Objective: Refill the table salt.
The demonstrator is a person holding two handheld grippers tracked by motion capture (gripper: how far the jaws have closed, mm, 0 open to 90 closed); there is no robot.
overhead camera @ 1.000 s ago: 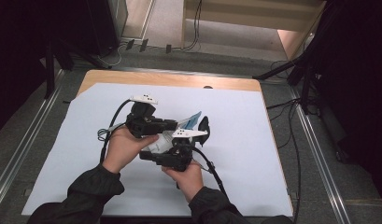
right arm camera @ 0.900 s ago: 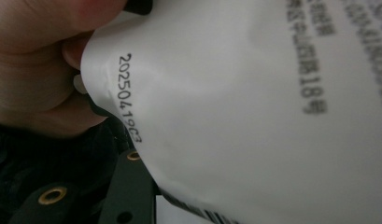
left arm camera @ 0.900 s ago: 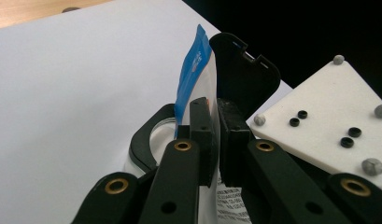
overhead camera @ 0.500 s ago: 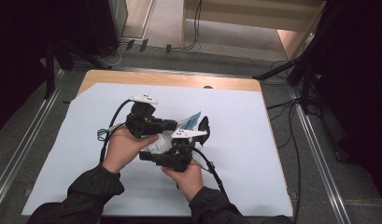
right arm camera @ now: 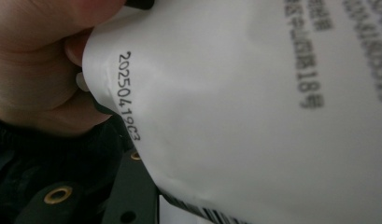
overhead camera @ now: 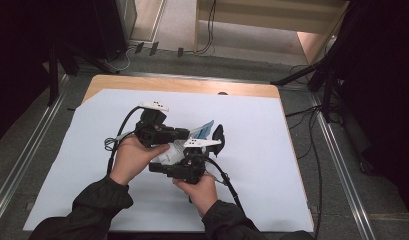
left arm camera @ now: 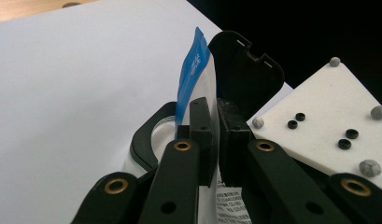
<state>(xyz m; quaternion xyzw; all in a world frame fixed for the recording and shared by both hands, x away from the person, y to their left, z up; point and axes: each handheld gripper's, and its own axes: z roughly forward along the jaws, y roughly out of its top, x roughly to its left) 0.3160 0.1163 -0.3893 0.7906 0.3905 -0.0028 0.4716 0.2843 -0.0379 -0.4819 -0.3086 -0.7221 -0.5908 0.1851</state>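
One date code [right arm camera: 129, 95] on pouch [right arm camera: 254, 116]

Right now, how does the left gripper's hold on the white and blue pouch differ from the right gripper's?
The left gripper has its jaws shut on the pouch near its blue edge, seen edge-on. For the right gripper the pouch's printed white face lies close before its camera, and whether its jaws press on it cannot be told. In the high view the left gripper sits higher, the right lower. Both meet at the same pouch.
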